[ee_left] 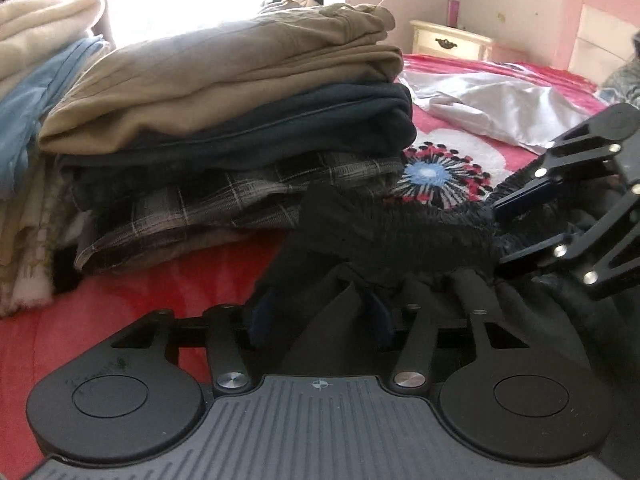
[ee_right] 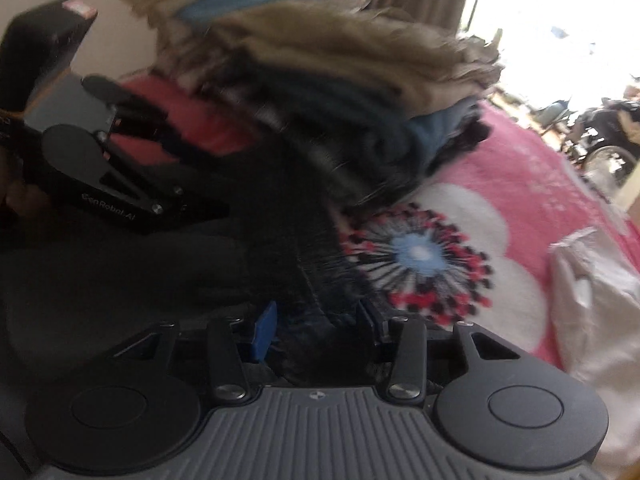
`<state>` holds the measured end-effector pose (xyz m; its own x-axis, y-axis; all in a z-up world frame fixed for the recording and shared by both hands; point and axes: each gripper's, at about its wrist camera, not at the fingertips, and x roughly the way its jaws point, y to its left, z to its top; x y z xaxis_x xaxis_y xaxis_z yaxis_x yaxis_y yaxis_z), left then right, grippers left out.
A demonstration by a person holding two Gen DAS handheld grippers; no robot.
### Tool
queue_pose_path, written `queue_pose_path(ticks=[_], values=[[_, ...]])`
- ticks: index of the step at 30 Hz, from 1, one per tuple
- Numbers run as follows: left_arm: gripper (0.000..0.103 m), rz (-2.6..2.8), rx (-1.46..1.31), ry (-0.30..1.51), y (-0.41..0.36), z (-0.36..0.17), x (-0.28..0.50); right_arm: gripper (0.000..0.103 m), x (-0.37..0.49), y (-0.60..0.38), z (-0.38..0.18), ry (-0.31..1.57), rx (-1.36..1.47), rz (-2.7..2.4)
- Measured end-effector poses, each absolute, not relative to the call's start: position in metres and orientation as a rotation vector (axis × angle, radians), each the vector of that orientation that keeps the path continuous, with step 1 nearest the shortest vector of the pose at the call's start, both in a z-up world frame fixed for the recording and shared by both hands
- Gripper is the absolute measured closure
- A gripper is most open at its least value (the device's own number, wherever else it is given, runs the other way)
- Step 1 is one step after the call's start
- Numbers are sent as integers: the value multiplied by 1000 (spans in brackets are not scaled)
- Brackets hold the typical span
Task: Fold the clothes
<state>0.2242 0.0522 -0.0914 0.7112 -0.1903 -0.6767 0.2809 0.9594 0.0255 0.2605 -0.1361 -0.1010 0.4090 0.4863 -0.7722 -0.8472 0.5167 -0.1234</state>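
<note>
Stretching between two handheld grippers, a black garment [ee_left: 400, 240] with a gathered, elastic-looking band lies low over a bed covered by a pink blanket [ee_left: 460, 152] printed with a large flower. The left gripper [ee_left: 316, 316], seen from its own camera, has its blue-padded fingers [ee_left: 260, 320] closed partway with dark cloth bunched between them, so it appears to be gripping the garment's near end. The right gripper [ee_left: 500, 228] enters from the right side of that view; its two jaws sit close together on the far end of the gathered band.

From the right wrist camera, which is blurred, black cloth also fills the gap between that gripper's own fingers [ee_right: 266, 336], and the left gripper [ee_right: 192, 184] shows at the left, buried in the same dark fabric.

The garment's long axis runs along the band from one gripper to the other, roughly parallel to the front of a stack of folded clothes [ee_left: 240, 120]: tan on top, navy below, plaid at the bottom. That stack sits just behind the garment, toward the window side of the bed. Each gripper holds one end, so neither is nearer than the other. A silver-white sheet [ee_left: 500, 100] lies crumpled further along the bed, well apart from the garment.

Any coming fold likely depends on bringing the two held ends together along that axis.
</note>
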Motion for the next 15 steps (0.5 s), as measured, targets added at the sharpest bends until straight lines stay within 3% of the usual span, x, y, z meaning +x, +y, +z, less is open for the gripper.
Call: queue_pose_path(ticks=[3,4,5,6,7,9,12,15], values=[[51,-279,102,723,54,-94,226,56,270,-133,-104,781,-543,918],[53,-285,98,715,54,-94,225,64,272,-132,-105,790,-543,925],[61,-292,96,708,54,-94,224,76,272,-132,-103,800,-543,937],[70,-300,96,700,52,-94,223,76,271,-131,-103,810,-546,941],[73,-307,97,693,51,-94,222,81,267,-129,-103,797,-572,936],[91,-321,94,679,49,-94,220,93,260,-126,-101,767,-619,926],[99,-312,58,667,51,-88,218,95,251,-124,-92,706,-653,903],[100,-287,55,616,57,-77,213,96,244,-122,-77,632,-680,867]])
